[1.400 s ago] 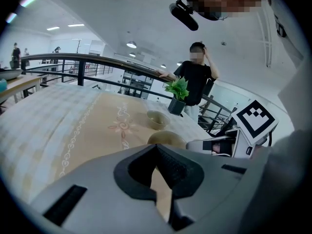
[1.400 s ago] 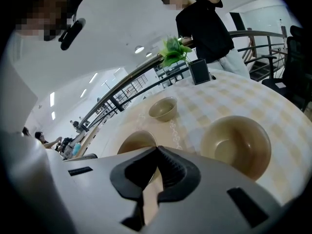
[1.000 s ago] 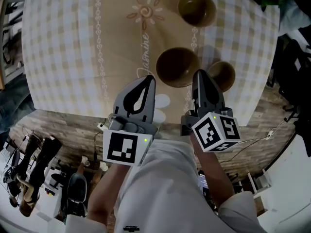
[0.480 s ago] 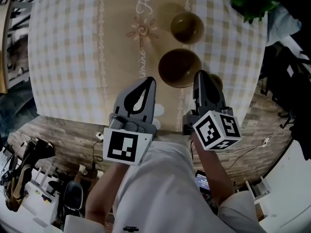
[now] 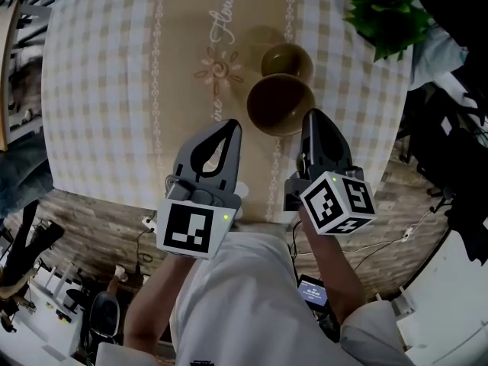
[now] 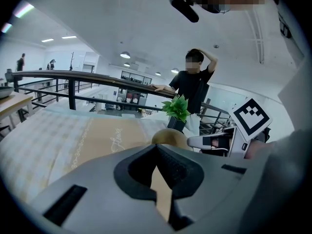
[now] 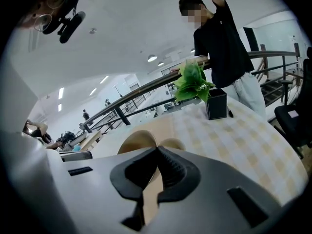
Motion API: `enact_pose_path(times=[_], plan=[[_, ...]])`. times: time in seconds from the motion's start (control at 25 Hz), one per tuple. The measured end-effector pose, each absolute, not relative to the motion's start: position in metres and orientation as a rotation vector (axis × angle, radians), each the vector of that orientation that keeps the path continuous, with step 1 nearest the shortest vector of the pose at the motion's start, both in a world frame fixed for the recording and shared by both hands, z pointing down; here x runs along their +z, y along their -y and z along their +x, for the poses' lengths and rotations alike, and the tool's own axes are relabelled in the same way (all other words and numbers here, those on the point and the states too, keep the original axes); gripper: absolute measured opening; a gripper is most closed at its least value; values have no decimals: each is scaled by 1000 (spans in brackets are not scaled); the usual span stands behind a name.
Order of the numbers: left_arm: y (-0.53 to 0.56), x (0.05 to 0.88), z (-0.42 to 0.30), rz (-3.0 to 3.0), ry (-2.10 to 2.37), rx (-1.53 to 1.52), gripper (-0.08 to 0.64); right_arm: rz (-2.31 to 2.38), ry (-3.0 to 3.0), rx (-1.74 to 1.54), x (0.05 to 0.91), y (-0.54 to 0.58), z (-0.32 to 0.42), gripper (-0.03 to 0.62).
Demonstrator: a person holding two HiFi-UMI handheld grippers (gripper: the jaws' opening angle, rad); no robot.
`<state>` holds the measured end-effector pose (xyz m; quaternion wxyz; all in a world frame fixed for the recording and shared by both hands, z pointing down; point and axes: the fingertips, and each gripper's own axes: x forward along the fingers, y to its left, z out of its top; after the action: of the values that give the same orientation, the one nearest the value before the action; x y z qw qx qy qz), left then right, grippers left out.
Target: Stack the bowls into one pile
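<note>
Your left gripper (image 5: pixel 226 130) and right gripper (image 5: pixel 315 120) both have their fingers clenched tip to tip on nothing, above the near part of the checked-cloth worktop (image 5: pixel 99 90). The large round dark-brown bowl (image 5: pixel 279 104) sits upright and unstacked on the beige runner (image 5: pixel 191 21), at 1 o'clock from your left fingers and 11 o'clock from your right. The smaller olive-brown bowl (image 5: pixel 287 59), also upright, stands just beside it at its 12 o'clock. A green potted plant (image 5: pixel 385 17) is at the large bowl's 2 o'clock.
</note>
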<state>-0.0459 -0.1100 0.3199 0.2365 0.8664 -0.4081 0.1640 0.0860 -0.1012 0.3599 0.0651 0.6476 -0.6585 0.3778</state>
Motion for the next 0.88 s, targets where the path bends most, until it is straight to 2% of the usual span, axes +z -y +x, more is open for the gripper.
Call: enact_pose_path(times=[0.88], plan=[[158,366,-21,2439,1118,454,18,1964,1972,1029,408,151,115,37]])
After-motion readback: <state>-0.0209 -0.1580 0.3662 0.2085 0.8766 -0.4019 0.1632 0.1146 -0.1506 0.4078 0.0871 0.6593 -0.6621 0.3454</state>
